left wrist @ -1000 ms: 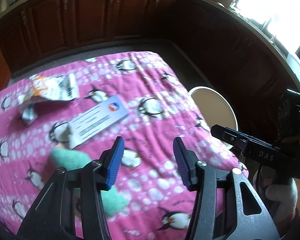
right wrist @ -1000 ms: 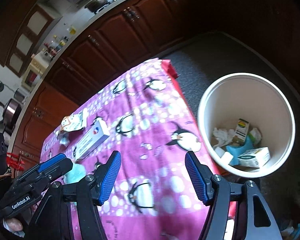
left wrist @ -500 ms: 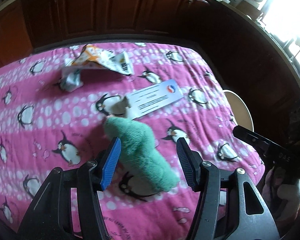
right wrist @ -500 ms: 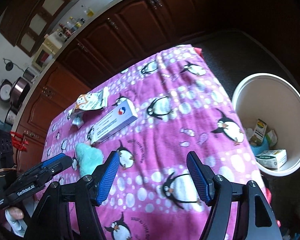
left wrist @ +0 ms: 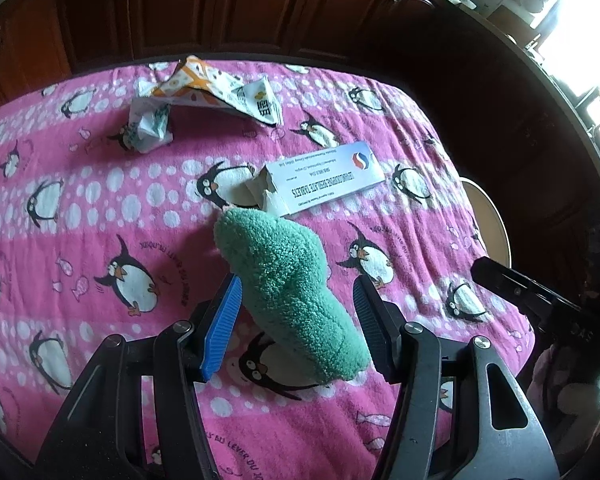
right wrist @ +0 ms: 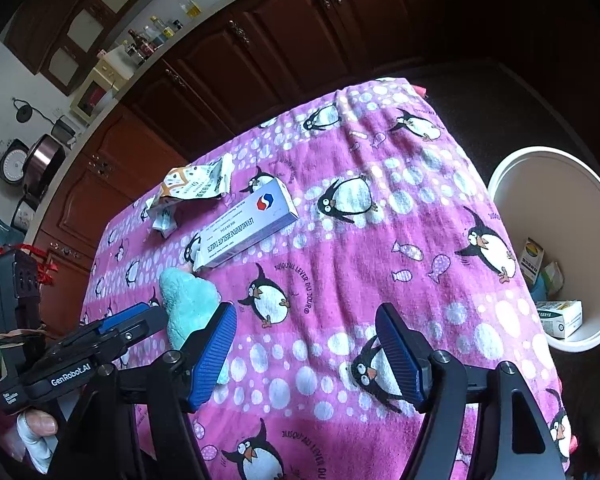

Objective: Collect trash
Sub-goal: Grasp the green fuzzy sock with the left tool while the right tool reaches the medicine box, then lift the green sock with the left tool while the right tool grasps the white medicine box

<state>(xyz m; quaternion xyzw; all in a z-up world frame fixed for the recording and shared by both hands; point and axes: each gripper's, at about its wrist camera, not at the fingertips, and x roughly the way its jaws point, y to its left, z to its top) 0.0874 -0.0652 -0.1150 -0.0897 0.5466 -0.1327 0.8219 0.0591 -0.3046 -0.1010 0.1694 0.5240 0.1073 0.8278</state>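
Observation:
A green fluffy cloth [left wrist: 288,288] lies on the pink penguin tablecloth [left wrist: 80,208]. My left gripper [left wrist: 298,308] is open with its jaws on either side of the cloth's near end, not closed on it. Beyond it lie a white tablet box [left wrist: 324,178] with a torn end, an orange-and-white wrapper [left wrist: 212,90] and a crumpled paper [left wrist: 150,126]. My right gripper [right wrist: 306,344] is open and empty above the table's near right part. The cloth [right wrist: 186,304], box [right wrist: 246,226] and wrapper [right wrist: 194,186] also show in the right wrist view.
A white round bin [right wrist: 556,248] stands on the floor right of the table and holds several boxes and papers. Its rim shows in the left wrist view [left wrist: 494,220]. Dark wooden cabinets [right wrist: 280,40] run behind the table. The table's right edge drops off near the bin.
My left gripper has swung left and come down over the green cloth, which now sits between its jaws. My right gripper has turned from the bin toward the table.

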